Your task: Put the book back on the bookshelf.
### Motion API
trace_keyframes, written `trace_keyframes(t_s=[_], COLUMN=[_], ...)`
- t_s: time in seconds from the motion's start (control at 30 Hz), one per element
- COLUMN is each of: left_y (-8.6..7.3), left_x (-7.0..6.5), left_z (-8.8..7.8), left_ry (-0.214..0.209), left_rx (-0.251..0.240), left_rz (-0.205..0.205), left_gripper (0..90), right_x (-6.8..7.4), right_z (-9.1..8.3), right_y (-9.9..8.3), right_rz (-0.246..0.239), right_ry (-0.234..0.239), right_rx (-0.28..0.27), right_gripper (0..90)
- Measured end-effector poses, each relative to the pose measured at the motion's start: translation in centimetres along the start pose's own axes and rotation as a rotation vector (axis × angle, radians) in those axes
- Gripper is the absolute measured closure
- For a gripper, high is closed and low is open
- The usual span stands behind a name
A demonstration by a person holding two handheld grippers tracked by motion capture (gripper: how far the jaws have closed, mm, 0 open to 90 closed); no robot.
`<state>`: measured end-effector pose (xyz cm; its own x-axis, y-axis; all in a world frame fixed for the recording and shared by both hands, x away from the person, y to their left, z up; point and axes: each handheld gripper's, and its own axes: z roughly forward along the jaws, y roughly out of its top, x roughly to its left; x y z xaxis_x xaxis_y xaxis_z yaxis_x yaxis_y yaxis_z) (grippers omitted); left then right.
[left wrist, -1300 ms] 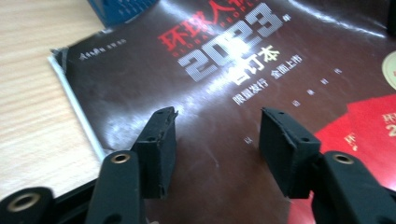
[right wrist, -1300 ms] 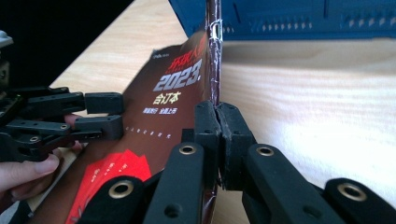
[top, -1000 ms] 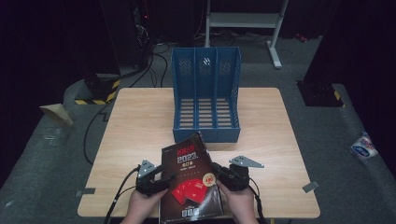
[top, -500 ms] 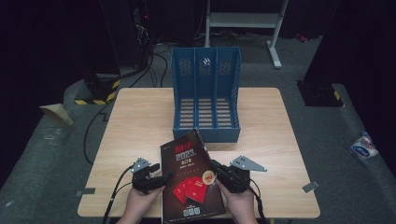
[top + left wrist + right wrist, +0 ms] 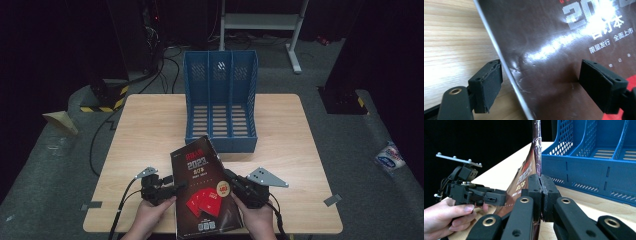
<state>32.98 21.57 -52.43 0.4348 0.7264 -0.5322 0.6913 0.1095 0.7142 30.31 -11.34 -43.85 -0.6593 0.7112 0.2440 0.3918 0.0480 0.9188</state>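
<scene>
The tabletop (image 5: 150, 130) carries a blue three-slot file rack (image 5: 220, 102) at its far middle, open side toward you, slots empty. In front of it, at the near edge between your hands, you hold a dark glossy magazine (image 5: 202, 187) with red cards printed on the cover, its far end raised and pointing toward the rack.

Your right gripper (image 5: 541, 195) has its jaws pinched tight on the magazine's right edge, so that side carries it. Your left gripper (image 5: 540, 85) has just been opening: its jaws stand wide, one below the cover's left edge and one over its face, the edge between them but neither pad pressing.

The risk is that the magazine now hangs from one thin edge. The slick, limp cover can sag or twist on its free left side, slip through the pinch, or meet a rack divider askew and buckle. Keep it level and lined up with a slot before pushing forward.
</scene>
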Motion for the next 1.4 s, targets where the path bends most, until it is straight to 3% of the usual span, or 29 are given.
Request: trace_keyframes(t_s=[0.23,0.27,0.4,0.43,0.5,0.7,0.87,0.9,0.93,1.23,1.27,1.3,1.4], left_y=[-0.2,-0.3,-0.2,-0.2,0.0,0.3,0.5,0.7,0.7,1.7,1.7,2.0,2.3], left_x=[0.5,0.6,0.8,0.8,0.7,0.5,-0.2,-0.7,-0.7,-3.0,-3.0,-3.6,-3.7], left_z=[0.7,0.8,0.6,0.4,0.0,-1.3,-2.0,-2.4,-2.4,-3.5,-3.5,-3.5,-3.6], left_ry=[-0.093,-0.112,-0.123,-0.122,-0.105,-0.069,-0.071,-0.070,-0.070,-0.022,-0.022,0.001,0.008], left_rx=[0.038,0.041,0.029,0.018,-0.008,-0.081,-0.129,-0.151,-0.151,-0.216,-0.216,-0.211,-0.219], left_rz=[-0.077,-0.103,-0.122,-0.119,-0.109,-0.044,0.007,0.049,0.049,0.215,0.215,0.253,0.276], left_gripper=[20.2,20.7,24.7,31.7,36.4,68.2,78.7,83.0,84.4,87.1,87.1,87.1,87.1], right_x=[0.2,0.3,0.2,0.1,0.0,-0.6,-0.7,-0.9,-0.9,-1.4,-1.4,-1.4,-1.6], right_z=[-0.1,-0.2,-0.2,-0.3,-0.4,-0.8,-0.8,-0.8,-0.8,-0.5,-0.3,-0.1,0.0], right_y=[0.2,0.3,0.3,0.4,0.5,0.9,1.0,1.0,1.0,0.8,0.8,0.7,0.6], right_rz=[-0.020,-0.021,-0.026,-0.027,-0.025,-0.028,-0.029,-0.024,-0.024,-0.030,-0.040,-0.047,-0.034], right_ry=[-0.003,-0.003,-0.002,-0.005,-0.005,-0.012,-0.019,-0.023,-0.023,-0.027,-0.038,-0.039,-0.043], right_rx=[-0.008,-0.007,-0.012,-0.017,-0.022,-0.041,-0.046,-0.049,-0.049,-0.079,-0.071,-0.072,-0.080], right_gripper=[87.5,87.5,87.5,87.5,87.5,87.5,87.5,87.5,87.5,87.3,87.3,87.3,87.3])
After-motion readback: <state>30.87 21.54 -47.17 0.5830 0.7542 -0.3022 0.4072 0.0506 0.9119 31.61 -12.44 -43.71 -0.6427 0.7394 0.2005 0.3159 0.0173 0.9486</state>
